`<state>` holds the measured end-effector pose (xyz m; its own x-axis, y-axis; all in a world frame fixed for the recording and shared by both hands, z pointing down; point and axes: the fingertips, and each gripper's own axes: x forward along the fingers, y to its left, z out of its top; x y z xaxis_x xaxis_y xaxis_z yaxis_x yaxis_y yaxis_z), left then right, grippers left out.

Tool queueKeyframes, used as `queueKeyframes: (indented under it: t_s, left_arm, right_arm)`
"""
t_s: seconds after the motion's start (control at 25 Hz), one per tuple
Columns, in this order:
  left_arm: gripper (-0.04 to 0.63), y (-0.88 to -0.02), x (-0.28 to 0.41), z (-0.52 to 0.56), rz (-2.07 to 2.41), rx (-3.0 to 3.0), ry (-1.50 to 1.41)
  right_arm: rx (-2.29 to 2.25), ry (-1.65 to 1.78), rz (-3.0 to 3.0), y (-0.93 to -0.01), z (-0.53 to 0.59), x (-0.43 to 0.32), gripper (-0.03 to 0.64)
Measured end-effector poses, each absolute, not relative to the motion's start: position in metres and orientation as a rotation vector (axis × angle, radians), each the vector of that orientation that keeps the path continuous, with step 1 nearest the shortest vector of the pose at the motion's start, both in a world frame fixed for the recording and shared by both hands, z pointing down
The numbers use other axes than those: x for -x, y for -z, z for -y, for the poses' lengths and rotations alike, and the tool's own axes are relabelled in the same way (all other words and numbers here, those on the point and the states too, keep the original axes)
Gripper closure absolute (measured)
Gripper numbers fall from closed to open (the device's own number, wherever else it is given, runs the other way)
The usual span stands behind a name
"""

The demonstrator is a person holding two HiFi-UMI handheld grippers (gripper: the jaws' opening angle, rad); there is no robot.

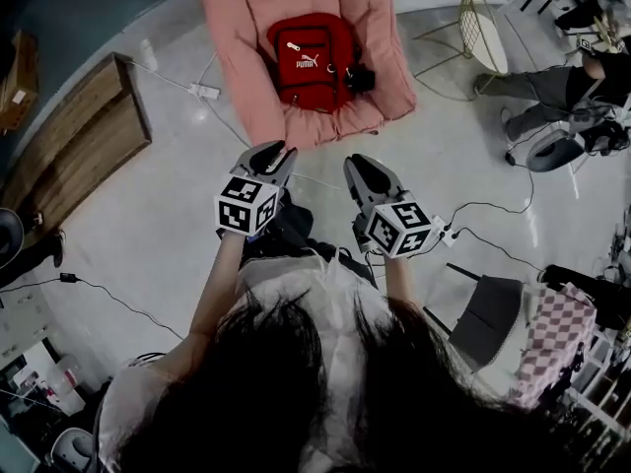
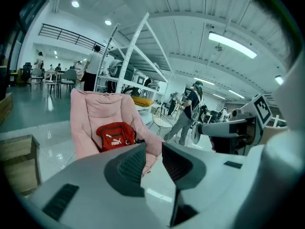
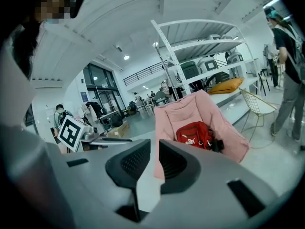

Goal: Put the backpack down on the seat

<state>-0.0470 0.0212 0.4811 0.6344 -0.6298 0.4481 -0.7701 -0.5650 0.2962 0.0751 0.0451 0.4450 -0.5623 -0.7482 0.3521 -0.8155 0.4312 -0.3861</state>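
Observation:
A red backpack point(image 1: 311, 62) lies on the pink padded seat point(image 1: 237, 28), a black strap end beside it on the right. Both grippers hang over the floor in front of the seat, well clear of the bag. My left gripper point(image 1: 271, 153) stands open with a gap and nothing between its jaws. My right gripper point(image 1: 363, 166) has its jaws nearly together and empty. In the left gripper view the backpack point(image 2: 116, 136) rests on the seat point(image 2: 90, 113) beyond my left gripper point(image 2: 153, 149). The right gripper view shows the backpack point(image 3: 195, 134) past my right gripper point(image 3: 155, 149).
A wooden bench point(image 1: 79, 136) stands at the left. A gold wire chair point(image 1: 483, 23) and a seated person point(image 1: 552, 87) are at the right of the seat. Cables point(image 1: 483, 205) cross the floor, and a dark chair point(image 1: 483, 318) stands at lower right.

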Motion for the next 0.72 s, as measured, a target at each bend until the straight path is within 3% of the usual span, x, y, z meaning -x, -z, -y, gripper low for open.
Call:
queueKeyframes:
  t_s: [0.72]
  left_arm:
    - [0.479, -0.451, -0.022, -0.201, 1.109, -2.409, -0.335]
  right_arm:
    - [-1.251, -0.743, 2.659, -0.447, -0.195, -0.112, 0.560]
